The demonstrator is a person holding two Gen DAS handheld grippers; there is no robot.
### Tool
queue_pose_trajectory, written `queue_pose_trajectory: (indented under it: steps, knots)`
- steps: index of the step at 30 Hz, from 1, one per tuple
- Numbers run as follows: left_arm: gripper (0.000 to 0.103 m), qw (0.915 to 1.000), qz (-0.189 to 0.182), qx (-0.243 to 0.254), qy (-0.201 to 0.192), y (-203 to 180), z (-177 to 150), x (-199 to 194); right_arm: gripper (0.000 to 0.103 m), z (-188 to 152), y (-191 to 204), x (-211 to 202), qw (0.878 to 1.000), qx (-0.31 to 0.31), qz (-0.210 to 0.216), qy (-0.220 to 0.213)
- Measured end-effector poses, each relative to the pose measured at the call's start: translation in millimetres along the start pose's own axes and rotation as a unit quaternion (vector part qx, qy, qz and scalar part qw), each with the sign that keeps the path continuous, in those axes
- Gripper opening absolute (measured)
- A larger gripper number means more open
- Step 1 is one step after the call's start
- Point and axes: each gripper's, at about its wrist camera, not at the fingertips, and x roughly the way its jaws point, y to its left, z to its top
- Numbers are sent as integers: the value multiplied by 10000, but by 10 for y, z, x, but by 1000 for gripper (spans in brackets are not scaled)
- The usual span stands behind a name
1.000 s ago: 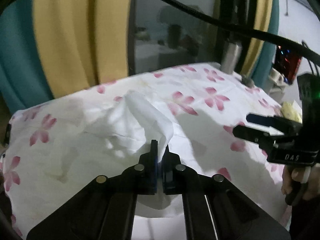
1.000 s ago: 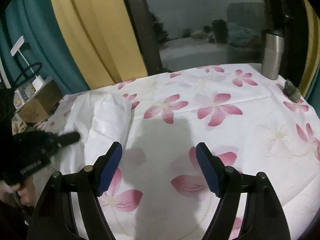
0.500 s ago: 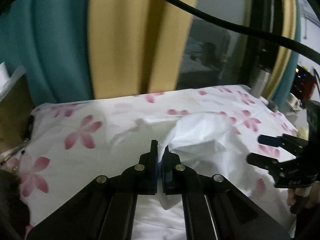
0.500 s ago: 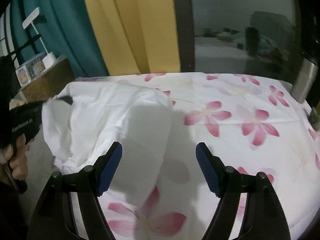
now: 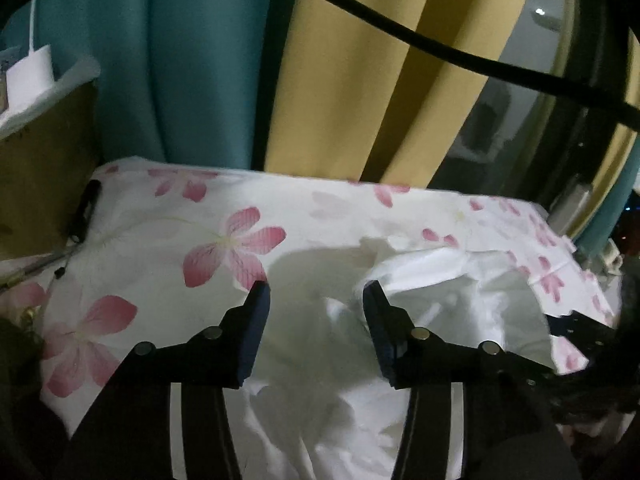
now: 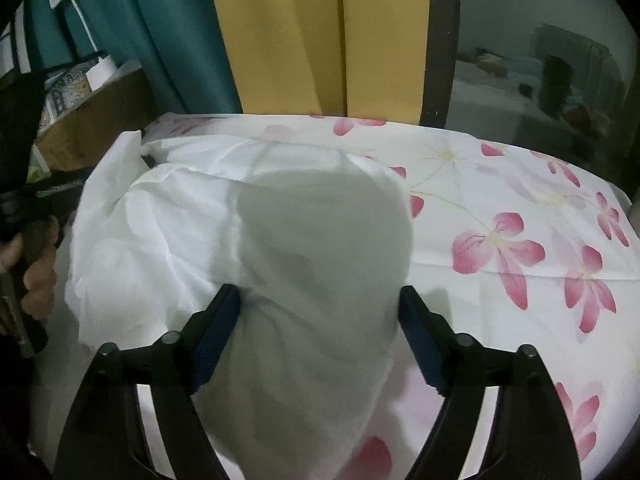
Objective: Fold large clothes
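Two views look down along hand-held grippers at a table covered by a white cloth (image 5: pixel 168 216) printed with pink flowers.

In the left wrist view, the left gripper (image 5: pixel 316 300) has its two blue-padded fingers parted, the jaws having just been opening. White garment (image 5: pixel 440 304) lies crumpled on the table below and ahead of the gap, but the pads do not press on it (the fabric is released). The garment spreads from the lower middle of this view toward the right. Behind the table hang teal and yellow curtains (image 5: pixel 340 92), and a brown cardboard box (image 5: pixel 44 168) stands at the left edge.

In the right wrist view, the right gripper (image 6: pixel 320 308) is spread wide, its jaws having just been opening a little further. The white garment (image 6: pixel 192 216) lies heaped on the left part of the table, reaching down between the fingers; whether the left pad touches it cannot be told. At the far left, a hand (image 6: pixel 36 264) holds the other gripper's handle beside the heap.
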Motion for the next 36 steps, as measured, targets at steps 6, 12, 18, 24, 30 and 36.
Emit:
queue_pose_trajectory:
  steps: [6,12,18,24,30,36]
  knots:
    - [52,9984,-556,121,-15,-154,-108,-250,82,62,-43,-169,9995,131,-129,-276]
    - [58,9940,-1088,-18,-146,-223,-213,-424,82,109,-159,-342,9978,261,-366,-489]
    - [65,9917,-1249,302,46,-412,-398,-440,82,10,-246,-286,9976,423,-416,-344]
    - [11,9908,-830,801,704,-487,-717,-140,82,-68,-252,-326,9975,449,-422,-353]
    - [4,9951,-631,629,424,-228,-707,-249,82,-145,-246,-387,9977,432,-394,-351]
    - [4,9962,-525,567,402,-74,-700,-377,82,-237,-181,-335,9986,398,-273,-211]
